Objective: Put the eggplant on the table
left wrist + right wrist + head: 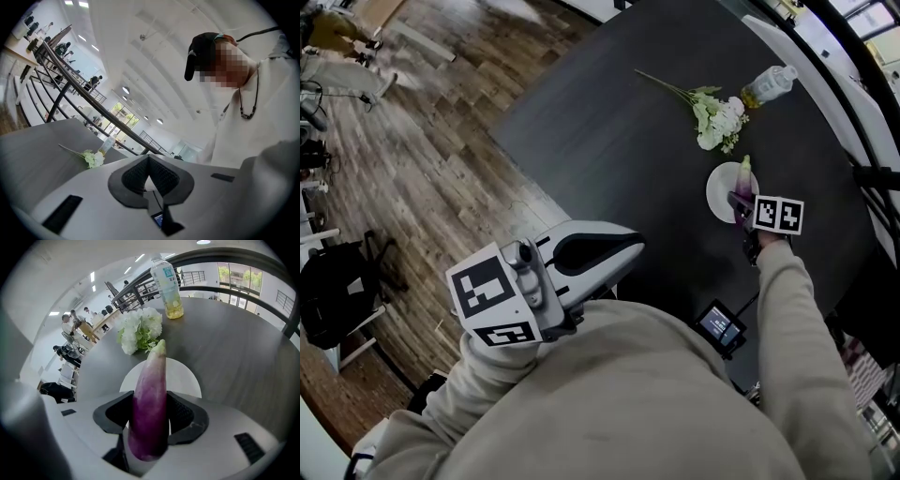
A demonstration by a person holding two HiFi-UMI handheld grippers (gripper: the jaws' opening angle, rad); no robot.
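Note:
A purple eggplant [150,399] with a pale green tip stands between the pads of my right gripper [151,417], which is shut on it. In the head view the right gripper [741,208] holds the eggplant [743,176] just over a small white plate [720,190] on the dark table [609,141]. The eggplant's tip points out over the plate [186,377]. My left gripper [630,246] is held close to the body at the table's near edge. Its jaws [149,159] meet with nothing between them.
A bunch of white flowers [715,120] and a clear bottle [769,86] lie beyond the plate. A small device with a lit screen [720,325] sits near the table's front edge. Wooden floor and a black bag [333,291] are off to the left.

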